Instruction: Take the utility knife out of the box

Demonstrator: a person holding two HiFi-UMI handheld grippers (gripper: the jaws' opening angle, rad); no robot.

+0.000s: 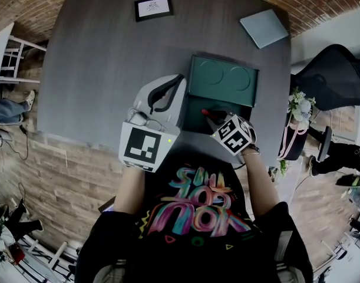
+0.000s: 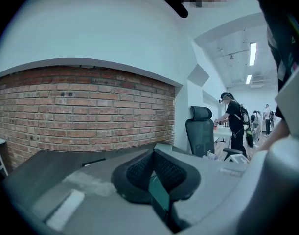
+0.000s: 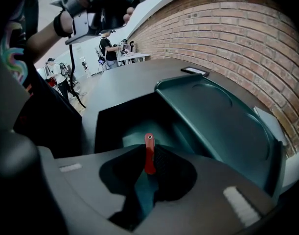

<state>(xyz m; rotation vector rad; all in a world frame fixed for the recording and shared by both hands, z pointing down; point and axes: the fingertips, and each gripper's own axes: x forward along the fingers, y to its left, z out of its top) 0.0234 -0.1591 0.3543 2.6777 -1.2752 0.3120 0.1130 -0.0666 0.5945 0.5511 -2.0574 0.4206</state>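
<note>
A dark green box point(image 1: 198, 121) stands open on the grey table point(image 1: 109, 63), its lid point(image 1: 223, 78) with two round hollows leaning back. My right gripper point(image 1: 212, 118) reaches down into the box and is shut on the red utility knife point(image 1: 206, 112). In the right gripper view the knife point(image 3: 149, 153) stands upright between the pads, above the box's dark inside point(image 3: 120, 121) and beside the lid point(image 3: 213, 116). My left gripper point(image 1: 178, 80) hovers just left of the lid, fingertips together, nothing in it. Its own view shows the shut jaws point(image 2: 152, 153) facing the brick wall.
A framed card point(image 1: 153, 7) lies at the table's far edge and a grey-blue pad point(image 1: 264, 28) at the far right corner. An office chair point(image 1: 339, 75) and flowers point(image 1: 300, 105) stand to the right of the table. People work at desks in the background point(image 2: 232, 116).
</note>
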